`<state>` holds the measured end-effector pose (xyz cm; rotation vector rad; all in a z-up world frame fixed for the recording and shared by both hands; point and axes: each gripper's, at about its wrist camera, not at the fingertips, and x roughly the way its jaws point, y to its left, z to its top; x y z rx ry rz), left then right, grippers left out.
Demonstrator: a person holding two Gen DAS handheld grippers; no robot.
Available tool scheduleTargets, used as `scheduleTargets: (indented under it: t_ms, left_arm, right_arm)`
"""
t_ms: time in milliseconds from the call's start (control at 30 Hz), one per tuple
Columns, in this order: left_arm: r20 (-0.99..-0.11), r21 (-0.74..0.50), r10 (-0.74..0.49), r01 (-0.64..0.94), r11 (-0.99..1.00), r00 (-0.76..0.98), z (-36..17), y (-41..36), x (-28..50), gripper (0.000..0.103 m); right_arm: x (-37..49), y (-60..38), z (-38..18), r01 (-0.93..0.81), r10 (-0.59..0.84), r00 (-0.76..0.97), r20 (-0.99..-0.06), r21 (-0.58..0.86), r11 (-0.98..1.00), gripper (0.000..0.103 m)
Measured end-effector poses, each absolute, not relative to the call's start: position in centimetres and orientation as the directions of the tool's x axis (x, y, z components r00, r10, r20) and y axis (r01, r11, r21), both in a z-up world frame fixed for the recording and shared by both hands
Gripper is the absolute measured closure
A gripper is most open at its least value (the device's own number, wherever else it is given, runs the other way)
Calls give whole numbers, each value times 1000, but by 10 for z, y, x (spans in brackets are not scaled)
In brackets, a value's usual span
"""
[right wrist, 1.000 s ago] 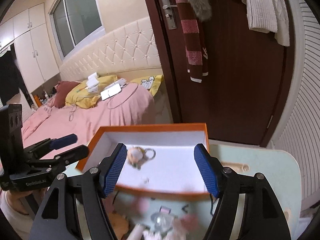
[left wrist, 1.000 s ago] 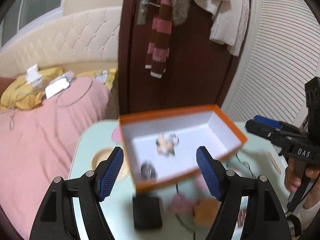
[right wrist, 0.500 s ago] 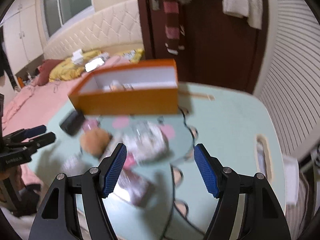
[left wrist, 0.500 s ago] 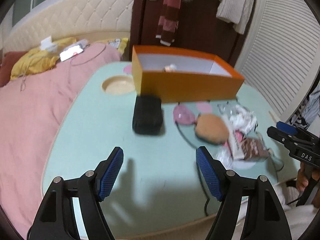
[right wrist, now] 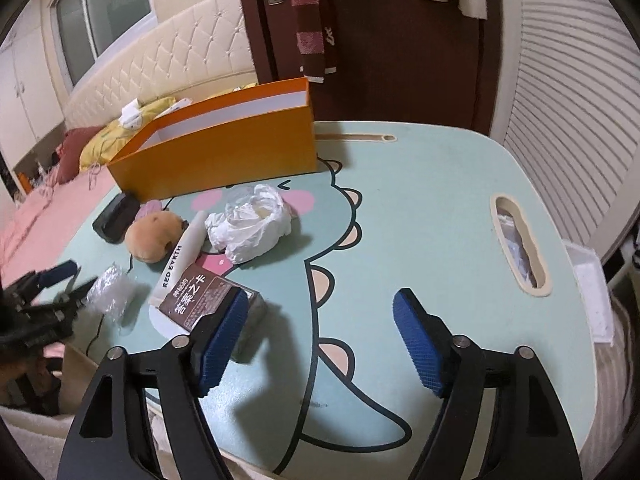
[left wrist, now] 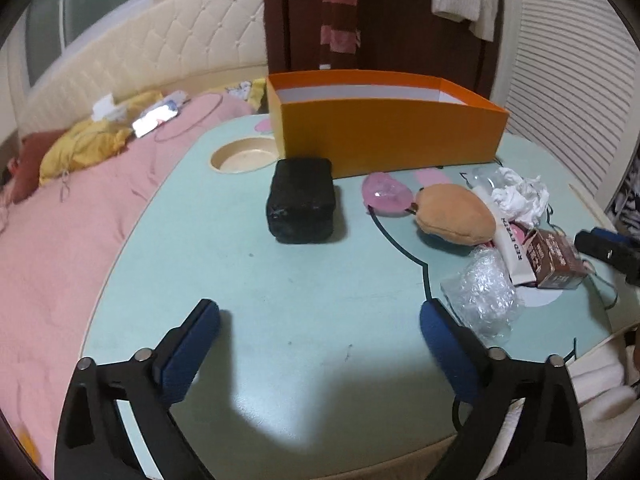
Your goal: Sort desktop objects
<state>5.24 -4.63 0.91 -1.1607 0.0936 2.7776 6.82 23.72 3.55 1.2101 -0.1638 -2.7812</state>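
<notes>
Table slot (right wrist: 520, 248) only in right view; both hand-held grippers opening, empty.

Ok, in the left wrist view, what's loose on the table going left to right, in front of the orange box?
Black case → pink translucent piece → tan plush toy → brown carton.
</notes>
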Motion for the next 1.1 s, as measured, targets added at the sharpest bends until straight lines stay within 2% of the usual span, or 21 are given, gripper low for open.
scheduleTargets:
  t_ms: [267, 567, 767, 967, 1100]
  left_arm:
    - [-704, 8, 99, -147, -989, -704, 8, -47, 55, 1]
    - [-713, 8, 95, -144, -990, -695, 9, -45, 52, 1]
    - [-681, 14, 82, -125, -992, -728, 24, -54, 38, 2]
    - [-664, -16, 122, -149, -989, -738, 32, -54, 19, 2]
    - [-686, -4, 130, -175, -985, -716, 30, -47, 8, 11]
  right_arm:
    - [66, 254, 29, -42, -91, -674, -733, 162, -986, 26]
    - [65, 240, 25, -39, -2, -667, -745, 38, -999, 26]
    - [65, 240, 24, -32, 2, -665, -747, 26, -999, 23]
    - [65, 241, 24, -31, 2, -665, -747, 26, -999, 23]
    - [64, 241, 24, -31, -1, -664, -748, 28, -999, 23]
